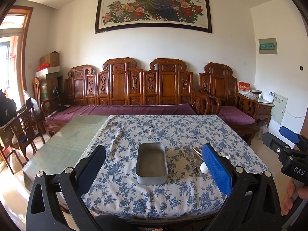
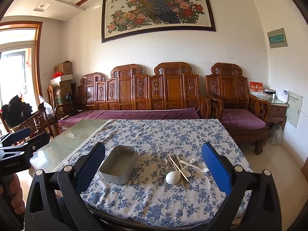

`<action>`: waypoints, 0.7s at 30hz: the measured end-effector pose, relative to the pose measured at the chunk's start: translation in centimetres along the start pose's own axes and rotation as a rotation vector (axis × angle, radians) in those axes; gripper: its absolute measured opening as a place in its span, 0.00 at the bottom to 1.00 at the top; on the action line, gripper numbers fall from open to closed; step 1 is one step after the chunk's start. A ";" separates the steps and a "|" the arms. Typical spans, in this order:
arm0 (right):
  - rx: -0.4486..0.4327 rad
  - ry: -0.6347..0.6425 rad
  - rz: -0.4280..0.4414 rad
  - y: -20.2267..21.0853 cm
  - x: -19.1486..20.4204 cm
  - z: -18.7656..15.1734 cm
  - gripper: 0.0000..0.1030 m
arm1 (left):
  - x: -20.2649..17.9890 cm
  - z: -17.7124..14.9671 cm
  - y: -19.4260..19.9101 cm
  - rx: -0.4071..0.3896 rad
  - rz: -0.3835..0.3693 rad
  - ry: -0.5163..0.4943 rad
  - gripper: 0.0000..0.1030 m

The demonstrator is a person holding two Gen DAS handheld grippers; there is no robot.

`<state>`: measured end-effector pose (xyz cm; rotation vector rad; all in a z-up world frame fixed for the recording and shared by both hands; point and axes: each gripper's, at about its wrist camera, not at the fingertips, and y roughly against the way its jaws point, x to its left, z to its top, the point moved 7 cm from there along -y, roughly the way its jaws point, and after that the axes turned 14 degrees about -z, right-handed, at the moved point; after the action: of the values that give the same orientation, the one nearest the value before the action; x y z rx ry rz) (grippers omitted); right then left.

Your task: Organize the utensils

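An empty grey metal box (image 1: 151, 163) (image 2: 119, 164) sits on the blue-flowered tablecloth (image 1: 163, 129) (image 2: 163, 132). To its right lies a pile of utensils (image 2: 179, 170): a white spoon (image 2: 171, 177), a white plastic fork (image 2: 194, 166), metal spoons and chopsticks. In the left wrist view the pile (image 1: 196, 156) is partly hidden behind my finger. My left gripper (image 1: 154, 165) is open and empty, held above the near table edge, facing the box. My right gripper (image 2: 154, 165) is open and empty, facing the gap between box and pile.
The bare glass tabletop (image 1: 63, 142) (image 2: 65, 144) extends to the left of the cloth. A carved wooden sofa (image 1: 134, 94) with purple cushions stands behind the table. Wooden chairs (image 1: 25, 127) stand at the left. A tiled floor lies at the right.
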<state>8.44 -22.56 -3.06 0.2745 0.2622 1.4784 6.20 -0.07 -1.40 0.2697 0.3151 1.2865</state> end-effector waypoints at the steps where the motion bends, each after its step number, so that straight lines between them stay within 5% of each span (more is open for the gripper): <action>1: -0.001 0.000 -0.001 0.0 0.0 0.0 0.98 | 0.0 0.1 -0.1 0.001 0.000 0.000 0.94; 21: -0.004 0.003 -0.001 0.2 0.3 0.2 0.98 | -0.2 0.6 0.4 -0.014 0.002 -0.016 0.94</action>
<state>8.37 -22.23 -2.82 0.2688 0.2618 1.4788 6.01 -0.15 -0.72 0.2680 0.2926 1.2876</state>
